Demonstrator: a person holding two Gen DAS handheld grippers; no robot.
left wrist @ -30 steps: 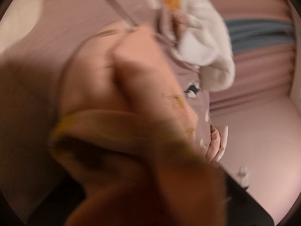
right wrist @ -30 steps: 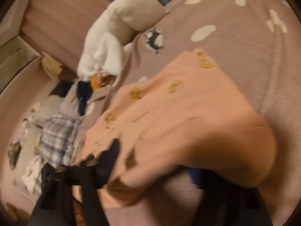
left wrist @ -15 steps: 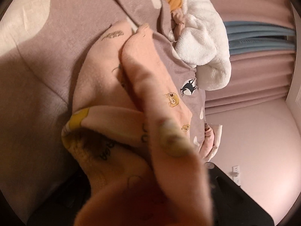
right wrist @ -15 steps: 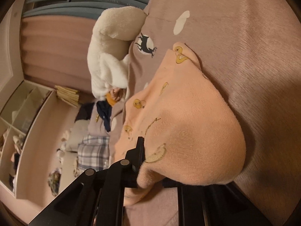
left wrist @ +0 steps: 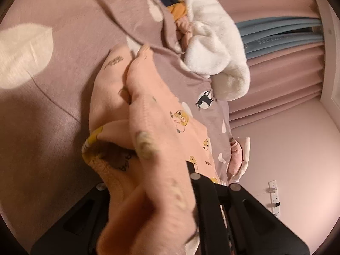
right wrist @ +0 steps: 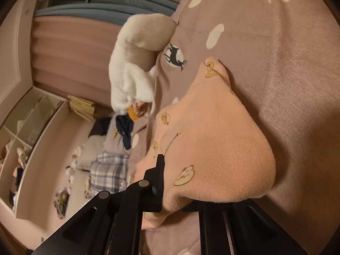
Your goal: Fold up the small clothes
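Pinching folds of the peach printed baby garment (left wrist: 153,110) above the mauve bedspread (left wrist: 63,42): left gripper (left wrist: 170,191) clamped tight, right gripper (right wrist: 170,191) closing on it.

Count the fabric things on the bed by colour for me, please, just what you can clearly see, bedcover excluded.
Peach: 1, the printed garment
White: 1, the fluffy blanket
Navy: 1, the dark garment
Plaid: 1, the checked cloth
Total: 4
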